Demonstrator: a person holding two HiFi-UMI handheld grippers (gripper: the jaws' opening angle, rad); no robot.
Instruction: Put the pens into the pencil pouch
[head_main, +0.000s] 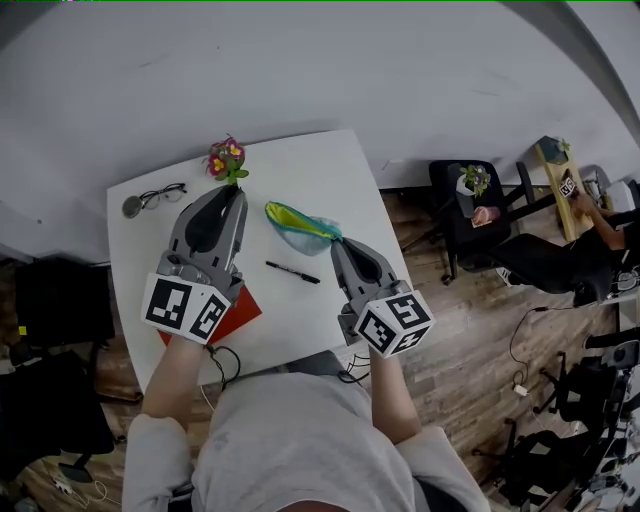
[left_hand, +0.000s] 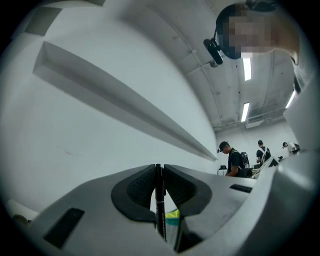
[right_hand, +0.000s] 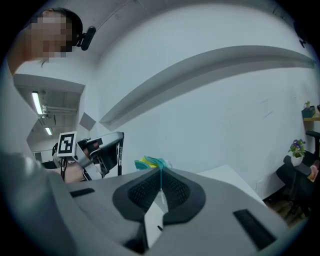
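My left gripper (head_main: 236, 194) is raised over the white table (head_main: 310, 165) and shut on a black pen (left_hand: 160, 200), which stands upright between its pads. My right gripper (head_main: 339, 243) is shut on the edge of the teal and yellow pencil pouch (head_main: 296, 226) and holds it up off the table. In the right gripper view the pouch (right_hand: 150, 162) bunches just past the jaws, with the left gripper (right_hand: 119, 150) and its pen to the left of it. A second black pen (head_main: 292, 272) lies flat on the table between the two grippers.
A red notebook (head_main: 240, 313) lies under the left gripper near the table's front edge. Glasses (head_main: 160, 196) and a small flower pot (head_main: 227, 160) sit at the far left of the table. Office chairs (head_main: 470, 215) stand to the right.
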